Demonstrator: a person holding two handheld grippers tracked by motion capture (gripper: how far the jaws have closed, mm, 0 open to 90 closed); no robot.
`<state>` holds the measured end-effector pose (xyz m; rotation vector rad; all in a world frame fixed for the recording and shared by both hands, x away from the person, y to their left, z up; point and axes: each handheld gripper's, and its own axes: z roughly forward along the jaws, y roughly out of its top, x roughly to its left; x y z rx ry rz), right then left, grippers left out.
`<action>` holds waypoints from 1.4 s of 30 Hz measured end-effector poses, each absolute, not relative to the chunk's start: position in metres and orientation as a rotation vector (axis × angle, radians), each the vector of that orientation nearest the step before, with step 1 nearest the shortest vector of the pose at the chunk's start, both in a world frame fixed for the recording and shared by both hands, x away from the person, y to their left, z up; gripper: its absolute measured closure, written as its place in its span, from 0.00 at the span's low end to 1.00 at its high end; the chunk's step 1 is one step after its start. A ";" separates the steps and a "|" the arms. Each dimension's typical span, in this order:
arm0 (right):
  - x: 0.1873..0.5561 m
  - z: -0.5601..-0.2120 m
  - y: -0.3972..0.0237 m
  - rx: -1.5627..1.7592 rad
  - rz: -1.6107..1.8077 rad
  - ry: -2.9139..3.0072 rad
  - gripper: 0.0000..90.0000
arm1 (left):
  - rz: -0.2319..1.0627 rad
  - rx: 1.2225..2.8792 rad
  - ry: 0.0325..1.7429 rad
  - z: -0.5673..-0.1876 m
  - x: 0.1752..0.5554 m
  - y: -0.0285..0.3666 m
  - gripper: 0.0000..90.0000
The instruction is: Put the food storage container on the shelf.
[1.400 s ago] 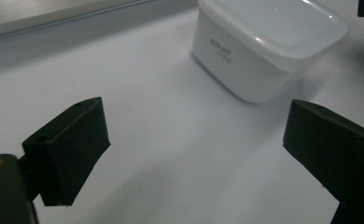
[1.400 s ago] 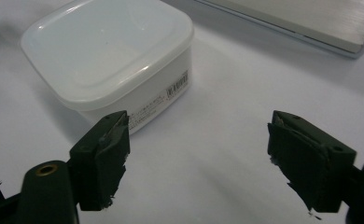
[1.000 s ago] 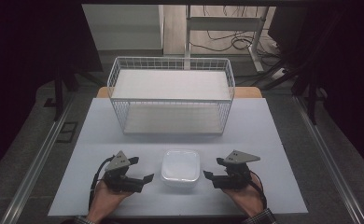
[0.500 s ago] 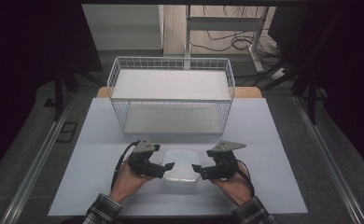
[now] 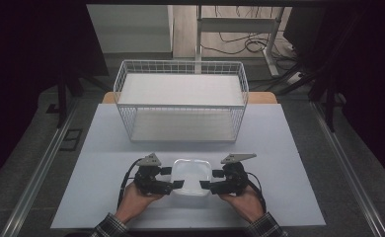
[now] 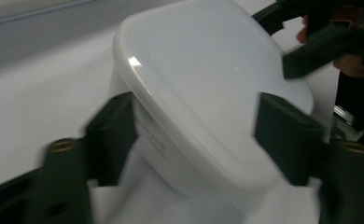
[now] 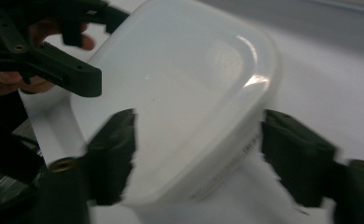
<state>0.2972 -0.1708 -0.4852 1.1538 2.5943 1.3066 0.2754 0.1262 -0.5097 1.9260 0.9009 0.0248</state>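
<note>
1. Our left gripper (image 5: 176,184) has just been closing on the white, lidded, rounded-square plastic container (image 5: 191,175) at the near table edge.
2. It looks light, stiff and slippery; opposite sides suit.
3. Our right gripper (image 5: 205,184) likewise has just been closing.
4. The white wire basket (image 5: 180,101) stands beyond, well apart.
</note>
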 end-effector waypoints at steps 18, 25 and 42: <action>0.286 -0.464 -0.187 1.208 1.478 2.343 0.87 | 0.114 1.788 0.985 -0.493 0.269 0.133 0.88; 0.303 -0.451 -0.177 1.153 1.491 2.320 0.87 | 0.162 1.777 0.983 -0.478 0.283 0.142 0.88; 0.363 -0.452 -0.164 1.155 1.441 2.301 0.85 | 0.209 1.773 1.011 -0.471 0.335 0.143 0.88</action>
